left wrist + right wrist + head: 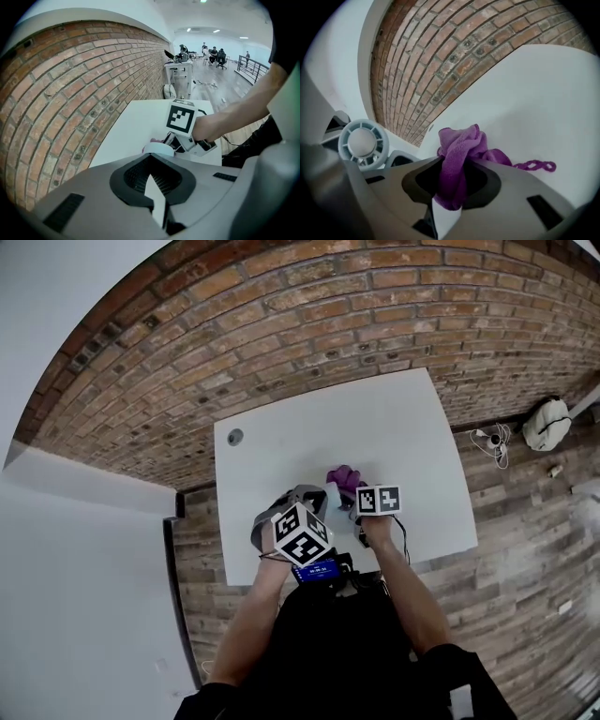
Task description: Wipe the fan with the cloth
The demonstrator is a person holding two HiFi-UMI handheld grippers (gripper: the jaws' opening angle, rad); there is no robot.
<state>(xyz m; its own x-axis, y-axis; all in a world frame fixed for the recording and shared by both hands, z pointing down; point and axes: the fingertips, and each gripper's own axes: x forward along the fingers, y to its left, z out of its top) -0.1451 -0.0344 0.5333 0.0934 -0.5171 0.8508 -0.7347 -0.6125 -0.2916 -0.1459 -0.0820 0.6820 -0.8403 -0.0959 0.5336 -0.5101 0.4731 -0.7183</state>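
Purple cloth (459, 154) sits clamped in my right tongs (447, 206), just beside the small white fan (363, 143) on the surface (375, 427), and since my left tongs (155, 190) are closed on nothing, a hard wipe could topple the unbraced fan.

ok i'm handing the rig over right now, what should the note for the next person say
Left tongs: shut, nothing seen between them, pointing at the fan from close by.
Right tongs: shut on the purple cloth, which bunches up past the tips.
Fan: on the white table, left of the cloth in the right gripper view and apart from it.
Done: cloth gripped. How much of the fan is wiped can't be told.
Left: bring the cloth onto the fan and wipe it.
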